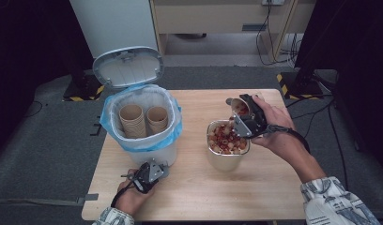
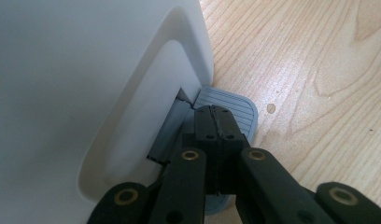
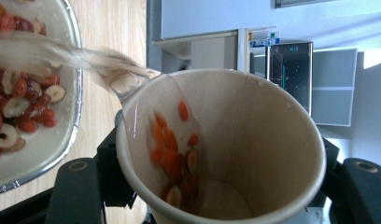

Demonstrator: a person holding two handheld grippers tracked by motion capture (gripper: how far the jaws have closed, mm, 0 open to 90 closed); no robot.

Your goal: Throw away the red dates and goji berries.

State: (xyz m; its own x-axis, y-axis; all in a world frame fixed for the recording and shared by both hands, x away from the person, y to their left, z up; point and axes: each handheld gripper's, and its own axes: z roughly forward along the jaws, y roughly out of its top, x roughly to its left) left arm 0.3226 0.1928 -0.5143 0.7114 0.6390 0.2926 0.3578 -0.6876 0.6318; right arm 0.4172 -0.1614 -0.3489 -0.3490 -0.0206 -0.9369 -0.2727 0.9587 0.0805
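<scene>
A white pedal bin (image 1: 141, 123) with a blue liner stands at the table's left, lid (image 1: 127, 66) raised, two stacks of paper cups (image 1: 133, 120) inside. My left gripper (image 1: 149, 172) is shut, its tips pressing on the grey foot pedal (image 2: 235, 109) at the bin's base (image 2: 86, 93). My right gripper (image 1: 246, 117) is shut on a paper cup (image 3: 226, 149), tilted over a steel bowl (image 1: 226, 154) full of red and pale fruit pieces (image 1: 227, 139). Liquid with red bits (image 3: 172, 149) streams from the cup into the bowl (image 3: 62, 140).
The wooden table (image 1: 274, 187) has bare room in front of and behind the bowl. A white cabinet (image 1: 114, 23) and cables (image 1: 274, 47) lie on the floor beyond the far edge. Dark stands flank both sides.
</scene>
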